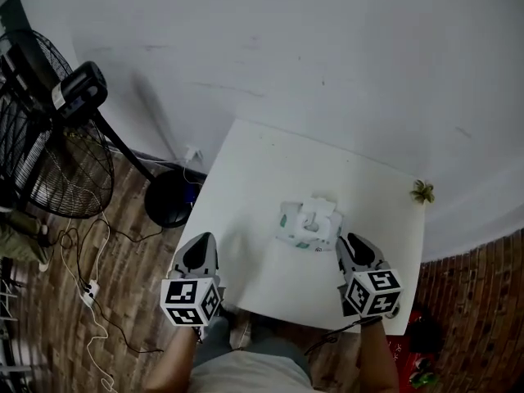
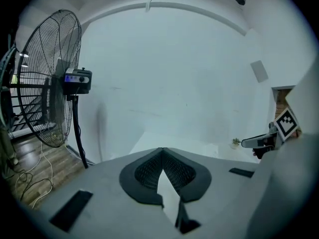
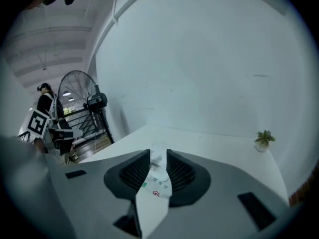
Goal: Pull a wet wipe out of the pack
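Observation:
The wet wipe pack [image 1: 309, 224] lies on the white table [image 1: 262, 166], right of its middle, with a crumpled white wipe [image 1: 319, 210] sticking up from its top. My right gripper [image 1: 350, 239] hovers just at the pack's right edge, its jaws a narrow gap apart with nothing gripped; in the right gripper view [image 3: 158, 156] the pack [image 3: 155, 183] shows through that gap. My left gripper [image 1: 201, 237] hangs over the table's left front edge, well left of the pack. Its jaw tips [image 2: 162, 149] touch and hold nothing.
A small potted plant [image 1: 422, 191] stands at the table's far right corner. A black standing fan [image 1: 49, 129] rises left of the table, its round base [image 1: 168, 196] by the table's left edge. Cables and a power strip [image 1: 88, 291] lie on the wood floor.

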